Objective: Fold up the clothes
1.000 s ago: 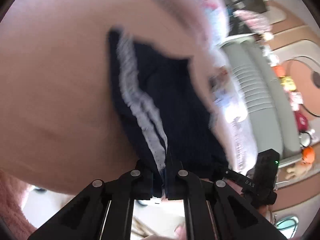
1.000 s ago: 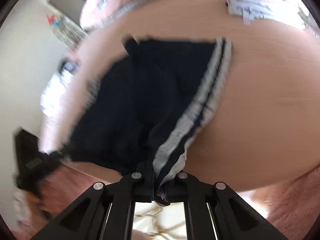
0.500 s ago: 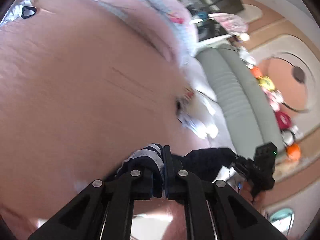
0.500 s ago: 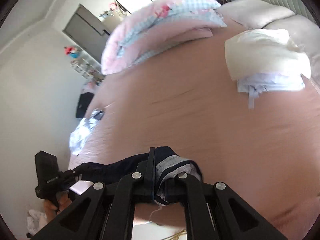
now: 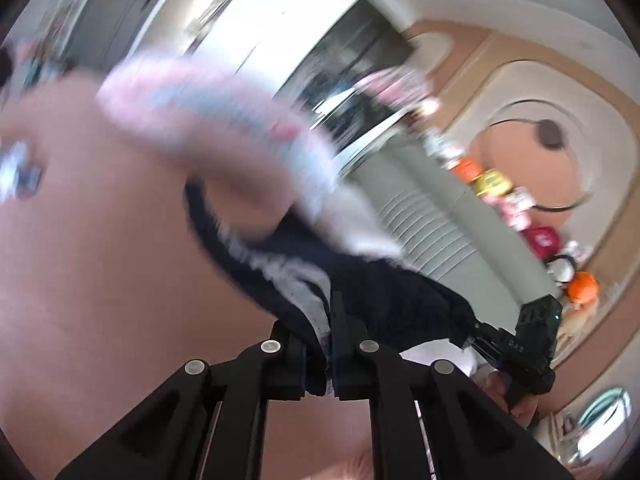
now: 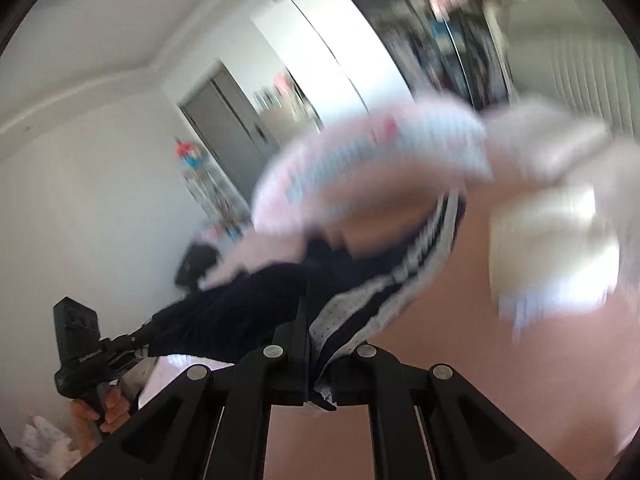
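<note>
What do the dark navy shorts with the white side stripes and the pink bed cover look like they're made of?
The dark navy shorts with white side stripes look like thin, matte sports fabric; the white stripe panel shows tiny holes, suggesting perforated mesh, probably synthetic. The pink bed cover looks like soft, matte woven cloth, though blur hides its weave. Both the left gripper and right gripper pinch the shorts.

Navy shorts [image 6: 248, 312] carry white mesh side stripes. The bed sheet [image 5: 100, 280] is plain pink. The pillow [image 6: 372, 160] is pink with light-blue gingham. Both grippers are black.
</note>
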Demonstrator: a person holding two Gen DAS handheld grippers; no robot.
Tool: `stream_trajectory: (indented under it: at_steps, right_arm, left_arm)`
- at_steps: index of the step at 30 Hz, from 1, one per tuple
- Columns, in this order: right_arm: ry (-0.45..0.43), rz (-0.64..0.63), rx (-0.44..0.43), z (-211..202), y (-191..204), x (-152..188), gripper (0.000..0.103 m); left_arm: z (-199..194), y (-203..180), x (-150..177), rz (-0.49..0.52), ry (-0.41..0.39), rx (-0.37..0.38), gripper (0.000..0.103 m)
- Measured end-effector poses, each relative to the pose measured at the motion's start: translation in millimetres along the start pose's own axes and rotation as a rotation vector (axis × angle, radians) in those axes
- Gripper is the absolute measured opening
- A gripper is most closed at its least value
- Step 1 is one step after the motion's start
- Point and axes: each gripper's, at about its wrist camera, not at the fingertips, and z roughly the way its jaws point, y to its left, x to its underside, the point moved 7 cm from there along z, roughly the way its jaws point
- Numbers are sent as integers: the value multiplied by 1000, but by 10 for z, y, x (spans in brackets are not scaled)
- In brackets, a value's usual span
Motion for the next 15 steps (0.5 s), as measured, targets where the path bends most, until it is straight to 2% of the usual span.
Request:
stream_trajectory:
  at_steps: [2, 5, 6, 7, 9, 10, 11, 12, 13, 15]
  right_arm:
    - [151, 73, 57, 422, -391, 641, 6]
    - [361, 142, 194, 1068, -980, 1500, 8]
    - [427, 169, 229, 1253, -1152, 1772, 8]
    - [454, 200, 230, 1342, -1255, 1953, 7]
    - [394, 220, 204, 1325, -1295, 2030, 7]
    - [385, 220, 196, 1302, -1277, 2029, 9]
    - [375, 220, 193, 1294, -1268, 2021, 14]
    - [365, 221, 190, 1287, -1259, 2012, 26]
    - [355, 222, 186, 1280, -1250, 2004, 31]
    - [343, 218, 186, 1285, -1252, 2030, 35]
  left_arm:
    - [370, 547, 434, -109, 106, -58, 8]
    - [917, 1353, 1084, -272, 263, -147, 8]
    - [1035, 1513, 1235, -294, 297, -171, 8]
    - [1088, 1590, 1323, -305, 299, -170, 7]
    - [1105, 1657, 1407, -321, 270, -147, 9]
    - [1063, 1628, 1389, -321, 250, -135, 15]
    - [1043, 1593, 1365, -310, 234, -135, 20]
    - [1028, 1557, 1341, -296, 219, -136, 33]
    - [1007, 1539, 1356, -287, 220, -140, 45]
    - [963, 1511, 1404, -270, 228, -147, 50]
